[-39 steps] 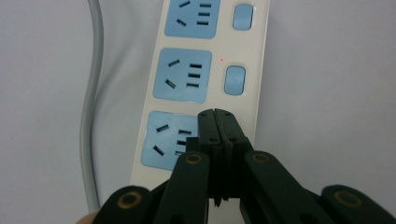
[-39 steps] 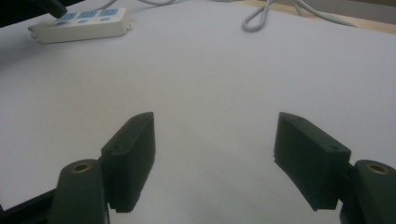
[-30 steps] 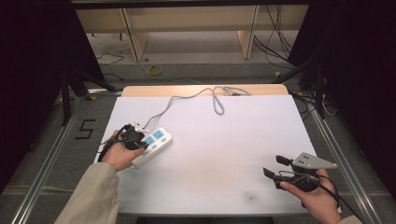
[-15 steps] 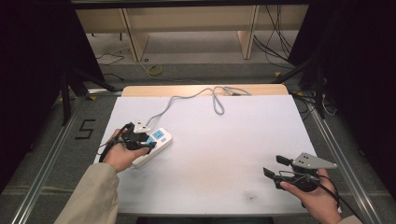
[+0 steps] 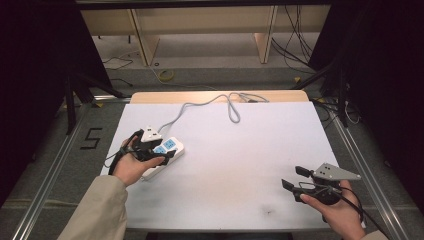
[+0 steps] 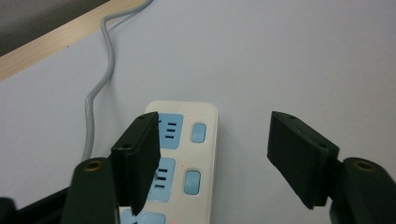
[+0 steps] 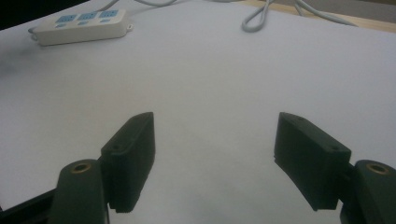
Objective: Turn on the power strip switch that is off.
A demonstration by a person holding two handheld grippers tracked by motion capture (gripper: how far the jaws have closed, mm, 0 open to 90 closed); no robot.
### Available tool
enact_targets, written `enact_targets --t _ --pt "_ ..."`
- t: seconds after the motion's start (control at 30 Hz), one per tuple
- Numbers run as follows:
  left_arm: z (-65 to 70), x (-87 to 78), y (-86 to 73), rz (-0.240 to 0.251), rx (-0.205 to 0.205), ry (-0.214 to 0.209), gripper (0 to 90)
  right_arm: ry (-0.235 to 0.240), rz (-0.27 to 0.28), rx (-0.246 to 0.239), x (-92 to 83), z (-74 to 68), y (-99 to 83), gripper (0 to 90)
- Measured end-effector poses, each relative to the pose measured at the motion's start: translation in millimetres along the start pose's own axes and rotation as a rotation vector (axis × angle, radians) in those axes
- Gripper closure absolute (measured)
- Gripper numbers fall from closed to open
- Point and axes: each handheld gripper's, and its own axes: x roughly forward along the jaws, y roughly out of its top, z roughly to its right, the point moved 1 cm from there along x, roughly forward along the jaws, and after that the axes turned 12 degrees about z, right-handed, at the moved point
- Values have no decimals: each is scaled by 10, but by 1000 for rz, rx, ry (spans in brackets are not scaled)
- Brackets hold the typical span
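White sheeting covers the bench; the power strip lies near its nine o'clock edge, its grey cord looping to twelve. Your left tool has just been opening over the strip, jaws wide and pressing nothing. Your right tool sits wide and empty at five o'clock, with open sheet between. Your left hand hides the strip's near end.
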Motion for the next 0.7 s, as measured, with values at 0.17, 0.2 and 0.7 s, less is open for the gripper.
enact_targets --t 0.17,0.2,0.7 --pt "91 -31 37 69 -42 -25 256 0 -1 -2 2 1 -2 298" --pt "116 -35 46 83 -48 -34 248 2 -4 -2 5 2 -4 298" --pt "392 -89 92 173 -30 -115 195 2 -7 1 10 8 -7 296"
